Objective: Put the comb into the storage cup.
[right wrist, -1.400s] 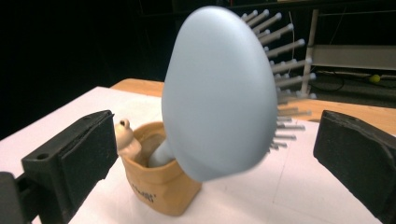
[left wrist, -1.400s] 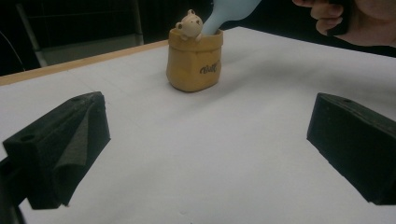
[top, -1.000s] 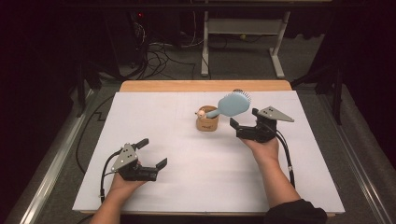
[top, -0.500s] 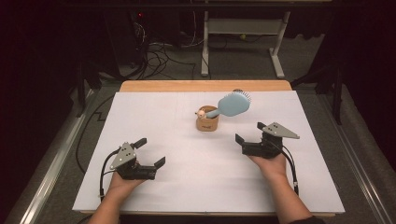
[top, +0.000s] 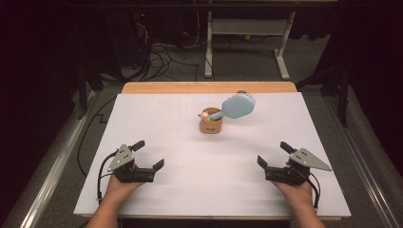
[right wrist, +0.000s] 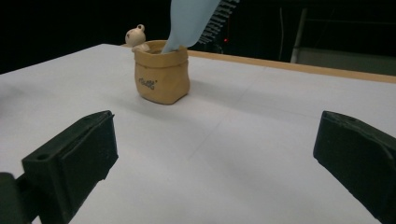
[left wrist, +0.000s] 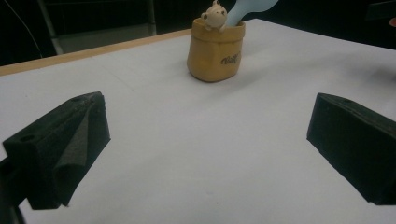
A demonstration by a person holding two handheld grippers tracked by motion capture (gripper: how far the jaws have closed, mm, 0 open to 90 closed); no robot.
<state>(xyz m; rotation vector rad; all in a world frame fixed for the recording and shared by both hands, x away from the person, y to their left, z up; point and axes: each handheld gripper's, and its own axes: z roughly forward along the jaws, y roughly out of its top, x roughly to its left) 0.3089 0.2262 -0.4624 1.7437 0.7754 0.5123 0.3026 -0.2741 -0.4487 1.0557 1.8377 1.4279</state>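
Blue hairbrush [top: 237, 106] leaning from tan pot [top: 211, 125] at frame centre in high view, left gripper [top: 148, 155] and right gripper [top: 272, 154] low, jaws released, pot lettering [left wrist: 230, 59] legible in gripper views.

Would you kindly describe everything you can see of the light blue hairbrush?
The light blue hairbrush looks like smooth plastic. It stands handle-down in the tan sack-shaped pot on the white table, leaning out over the pot's rim. Its oval head is raised, with dark bristles along its far edge. A small bear figure sits at the rim beside the handle. Neither gripper touches it.
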